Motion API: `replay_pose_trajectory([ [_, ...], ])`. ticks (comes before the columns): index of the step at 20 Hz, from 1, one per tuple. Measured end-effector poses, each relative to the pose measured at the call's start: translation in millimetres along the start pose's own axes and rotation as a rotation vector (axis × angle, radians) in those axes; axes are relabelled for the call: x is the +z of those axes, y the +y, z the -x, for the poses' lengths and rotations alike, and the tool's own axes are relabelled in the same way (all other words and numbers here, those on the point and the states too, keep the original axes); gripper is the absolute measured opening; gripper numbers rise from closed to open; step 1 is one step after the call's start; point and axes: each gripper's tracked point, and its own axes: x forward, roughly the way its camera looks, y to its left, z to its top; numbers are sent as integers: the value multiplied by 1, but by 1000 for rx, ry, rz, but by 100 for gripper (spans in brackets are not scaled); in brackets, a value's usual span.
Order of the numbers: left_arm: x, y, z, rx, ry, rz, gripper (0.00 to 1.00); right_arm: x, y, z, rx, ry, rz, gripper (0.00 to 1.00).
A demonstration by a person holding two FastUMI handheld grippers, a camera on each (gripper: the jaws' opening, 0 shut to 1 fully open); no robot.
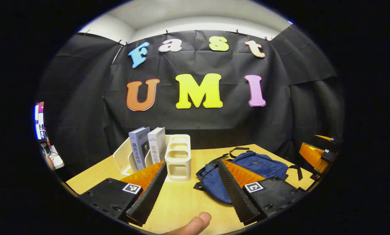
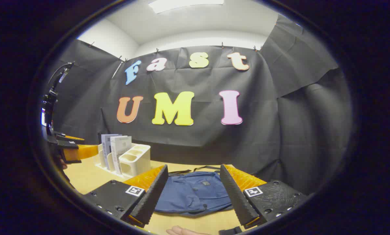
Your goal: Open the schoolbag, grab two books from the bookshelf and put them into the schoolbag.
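A light wooden table point(image 1: 182, 202) carries everything. On its right lies the blue schoolbag point(image 1: 257, 166), flat and closed, dark straps trailing at its far end, its long axis running left to right in the right gripper view. Far left stands a white bookshelf point(image 1: 178, 156) holding 2 upright books point(image 1: 147, 147), spines facing near, with nothing standing between bag and shelf. The left gripper point(image 1: 193, 191) hovers over the table with fingers spread, empty; the right gripper point(image 2: 193, 192) hangs above the schoolbag, fingers likewise released. A fingertip point(image 1: 198, 223) shows at the near edge.
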Motion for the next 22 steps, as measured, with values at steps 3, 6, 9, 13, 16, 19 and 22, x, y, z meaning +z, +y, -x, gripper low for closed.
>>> replay_pose_trajectory([
  [3, 3, 16, 13, 4, -22, -18, 99, -3, 16, 8, -4, 26, 6, 95],
  [6, -4, 19, 20, -28, -11, -6, 99, -10, 28, 11, -3, 54, 11, 97],
  [9, 0, 29, 21, -25, -22, -5, 99, -16, 35, 10, -7, 73, 9, 98],
  [13, 1, 42, 22, 3, -30, -22, 99, -20, 44, 8, 6, 91, 26, 96],
  [16, -1, 39, 21, -9, -24, -18, 99, -25, 45, 7, 9, 113, 21, 96],
  [19, -3, 37, 20, -16, -15, -12, 99, -30, 45, 6, 14, 123, 18, 96],
  [22, -7, 38, 17, -14, -2, -13, 99, -30, 43, 2, 12, 123, 26, 97],
])
